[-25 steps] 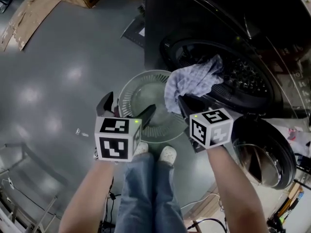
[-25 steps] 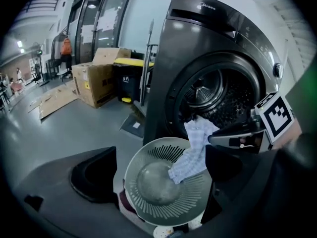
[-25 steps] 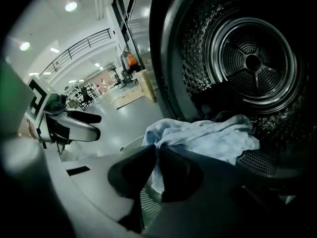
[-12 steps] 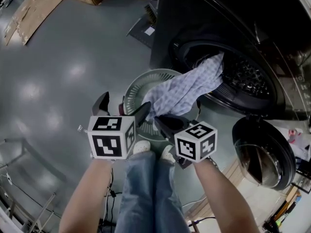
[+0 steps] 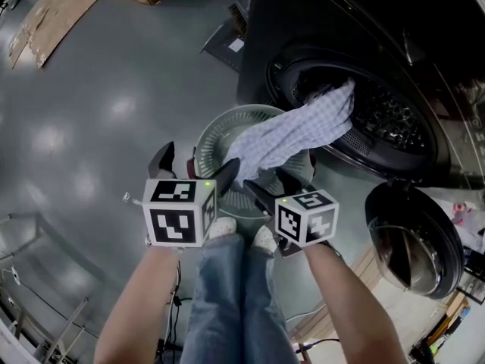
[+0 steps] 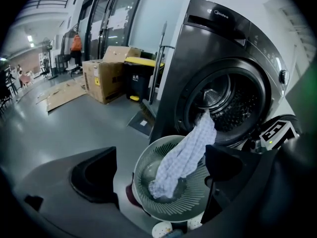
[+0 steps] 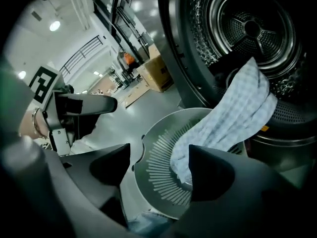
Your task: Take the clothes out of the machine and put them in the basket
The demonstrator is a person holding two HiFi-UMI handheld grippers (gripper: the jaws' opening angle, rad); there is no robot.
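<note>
A pale checked cloth (image 5: 292, 131) stretches from the washing machine's drum opening (image 5: 379, 112) down into the round grey basket (image 5: 208, 139) on the floor. Its lower end lies on the basket's bottom; its upper end still hangs over the drum's lip. My right gripper (image 5: 271, 184) hovers over the basket's near side. Its jaws have just been opening and grip nothing; the cloth (image 7: 228, 118) lies just beyond its right jaw. My left gripper (image 5: 195, 165) stands open over the basket's (image 6: 148, 202) near left rim, holding nothing. In the left gripper view the cloth (image 6: 185, 155) sags into the basket.
The machine's round door (image 5: 413, 241) hangs open at the right. The person's shoes (image 5: 261, 241) stand right at the basket. Cardboard boxes (image 6: 106, 73) and a black bin with a yellow lid (image 6: 138, 78) stand left of the machine, with grey floor between.
My right gripper came left and down from the drum to the basket, dragging the cloth along. Its jaws then opened and let the cloth's end drop into the basket. The left gripper stayed put.
</note>
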